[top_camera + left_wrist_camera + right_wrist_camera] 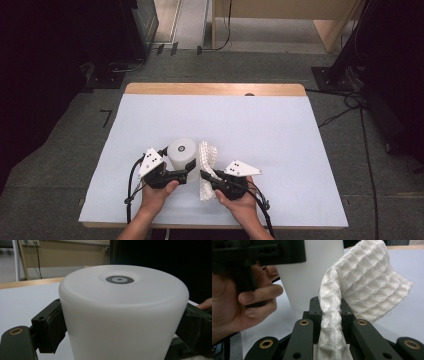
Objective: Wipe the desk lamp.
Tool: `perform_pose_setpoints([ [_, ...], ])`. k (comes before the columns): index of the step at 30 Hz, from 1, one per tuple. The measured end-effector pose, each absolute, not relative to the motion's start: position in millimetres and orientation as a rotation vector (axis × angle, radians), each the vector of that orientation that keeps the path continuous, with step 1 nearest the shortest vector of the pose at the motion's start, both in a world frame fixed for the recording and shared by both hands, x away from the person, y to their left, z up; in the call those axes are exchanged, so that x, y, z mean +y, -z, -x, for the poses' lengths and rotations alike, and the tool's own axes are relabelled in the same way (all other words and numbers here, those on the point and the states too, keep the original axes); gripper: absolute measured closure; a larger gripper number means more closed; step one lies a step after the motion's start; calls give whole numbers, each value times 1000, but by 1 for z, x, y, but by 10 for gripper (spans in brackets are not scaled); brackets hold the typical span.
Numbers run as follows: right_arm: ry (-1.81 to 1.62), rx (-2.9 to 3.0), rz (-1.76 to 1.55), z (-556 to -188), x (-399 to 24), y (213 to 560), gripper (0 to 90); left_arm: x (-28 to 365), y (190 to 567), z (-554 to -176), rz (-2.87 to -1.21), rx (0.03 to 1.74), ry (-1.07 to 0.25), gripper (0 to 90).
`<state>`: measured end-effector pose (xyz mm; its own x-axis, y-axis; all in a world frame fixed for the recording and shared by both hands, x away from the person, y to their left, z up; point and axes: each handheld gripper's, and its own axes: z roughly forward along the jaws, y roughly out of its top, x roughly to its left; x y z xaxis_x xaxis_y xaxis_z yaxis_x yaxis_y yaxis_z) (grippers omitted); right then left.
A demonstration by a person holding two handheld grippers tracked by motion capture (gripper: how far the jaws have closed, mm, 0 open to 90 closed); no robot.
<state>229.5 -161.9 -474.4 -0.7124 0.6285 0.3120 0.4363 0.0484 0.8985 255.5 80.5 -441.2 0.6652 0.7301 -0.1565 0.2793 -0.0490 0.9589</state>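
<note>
- Left gripper (186, 169): jaws clamped on both sides of the white cup (182, 152), which stands upside down on the worktop (280, 140), base up. In the left gripper view the pads press on the wall of the cup (123, 315) left and right.
- Right gripper (206, 176): jaws nearly together, pinching a white waffle-weave cloth (207, 162). In the right gripper view the cloth (362, 282) is bunched between the jaws and rises up and over, just beside the cup wall (309, 272).
- Where things are: cup near the front of the worktop, a bit left of centre; cloth immediately to its right, hanging from the right gripper. In the high view its upper end sits against or very near the cup's side; can't tell if it actually touches.
- Read of the job: wiping the cup with the cloth.
- Done, by my judgement: cup secured, cloth picked up and brought alongside.
- Left: press the cloth to the wall, work it around and over the base, then release both.
- Can't judge from these frames whether any surface is already wiped; the cup looks uniformly white, no visible marks.
- Risk: cup is only held at the sides, so a hard push from the cloth could tilt it.
</note>
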Motion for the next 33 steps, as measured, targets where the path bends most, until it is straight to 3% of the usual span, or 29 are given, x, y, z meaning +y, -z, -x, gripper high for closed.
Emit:
perform_pose_setpoints([
  [23,-1743,2171,-1095,-235,-166,476,781,78,444,-257,-1636,832,-434,91],
  [26,-1741,2148,-1124,-238,-171,476,781,76,445,-257,-1648,822,-477,91],
  [29,-1742,2133,-1131,-239,-174,476,780,72,453,-260,-1709,849,-608,90],
  [33,-1735,2125,-1142,-241,-178,477,780,76,463,-266,-1722,888,-610,90],
])
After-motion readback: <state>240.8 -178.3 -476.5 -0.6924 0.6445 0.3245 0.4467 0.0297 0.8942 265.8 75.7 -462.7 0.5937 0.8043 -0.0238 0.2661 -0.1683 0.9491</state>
